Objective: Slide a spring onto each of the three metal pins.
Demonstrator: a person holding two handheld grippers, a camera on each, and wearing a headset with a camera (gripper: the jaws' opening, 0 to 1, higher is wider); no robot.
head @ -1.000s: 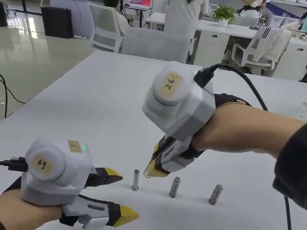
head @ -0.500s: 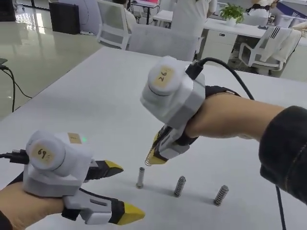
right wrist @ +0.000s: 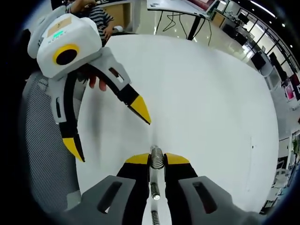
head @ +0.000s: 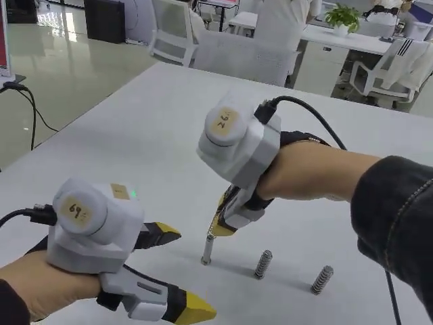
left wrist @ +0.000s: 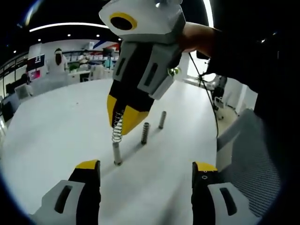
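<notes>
Since the earlier frames, the right gripper (head: 220, 227) has been brought leftward, so that the spring (head: 212, 231) it carries is now lined up over the bare pin (head: 206, 249) rather than off to its right. The spring is clamped between the yellow-tipped jaws and is held close to upright. In the left gripper view its lower end (left wrist: 115, 138) is seen at the pin's top (left wrist: 116, 146); whether it has passed over the tip cannot be told. In the right gripper view the spring (right wrist: 158, 157) is seen end-on between the jaws, with the pin (right wrist: 153, 190) below it.

Two more pins are stood in a row to the right of the bare one, the middle pin (head: 263, 264) and the right pin (head: 322, 279), and each is already sleeved by a spring.

The left gripper (head: 183, 271) is held near and to the left of the bare pin, its jaws spread wide with nothing between them.

All three pins are set upright on a plain white table (head: 135, 135), where soft shadows are cast beside them. A black cable (head: 318, 125) is led from the right gripper over the forearm. Beyond the table's far edge, a glossy floor (head: 61, 61) is seen at the left, white office chairs (head: 169, 34) and desks across the back, and a potted plant (head: 336, 15) at the far right.
</notes>
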